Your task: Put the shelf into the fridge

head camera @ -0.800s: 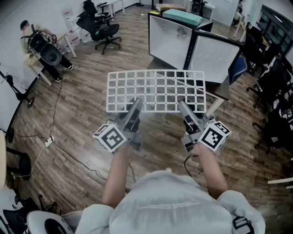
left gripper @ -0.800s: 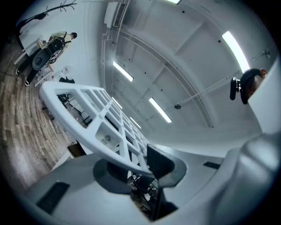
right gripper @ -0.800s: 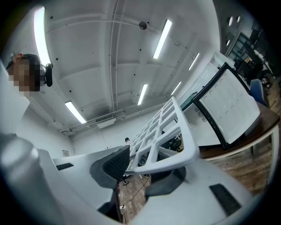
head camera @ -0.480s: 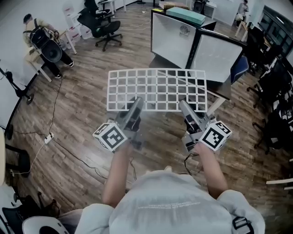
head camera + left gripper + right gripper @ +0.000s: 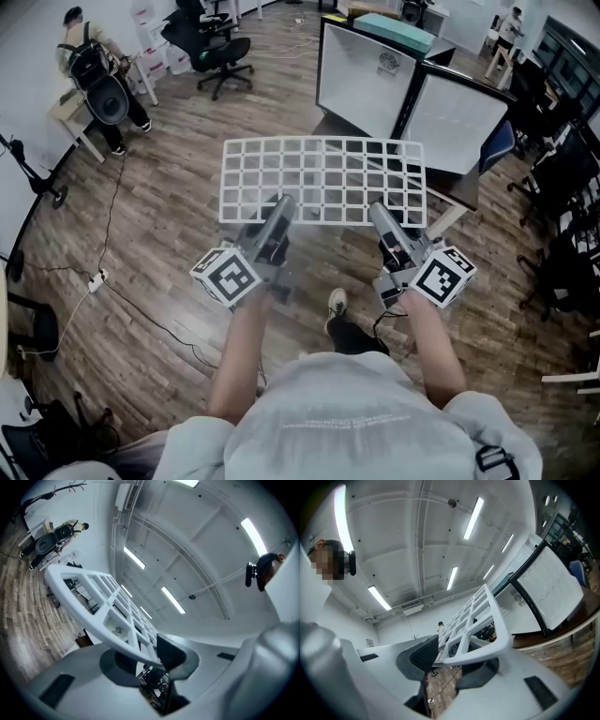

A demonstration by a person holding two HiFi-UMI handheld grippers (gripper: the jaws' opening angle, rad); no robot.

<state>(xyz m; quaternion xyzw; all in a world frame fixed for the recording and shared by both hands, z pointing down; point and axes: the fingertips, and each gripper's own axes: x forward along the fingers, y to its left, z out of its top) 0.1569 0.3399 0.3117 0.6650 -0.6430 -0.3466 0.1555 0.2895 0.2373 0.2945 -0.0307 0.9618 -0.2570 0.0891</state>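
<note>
Shelf [image 5: 323, 180] stays clamped at its near edge by the left gripper [image 5: 280, 204] and right gripper [image 5: 379, 213]. A shoe [image 5: 337, 301] just stepped forward and the fridge [image 5: 366, 67] looks nearer, so I'd say the carry is on.

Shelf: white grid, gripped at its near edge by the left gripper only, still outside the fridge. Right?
No: both hold it. The right gripper view shows the right gripper shut on the near edge of the shelf too. Rest holds: white grid, left gripper on it, still outside the fridge.

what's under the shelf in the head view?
The shelf is an open grid: wood floor shows under most cells, a dark table under the far right corner. Left tool and right tool clamp its near edge. The bars cover only thin strips.
</note>
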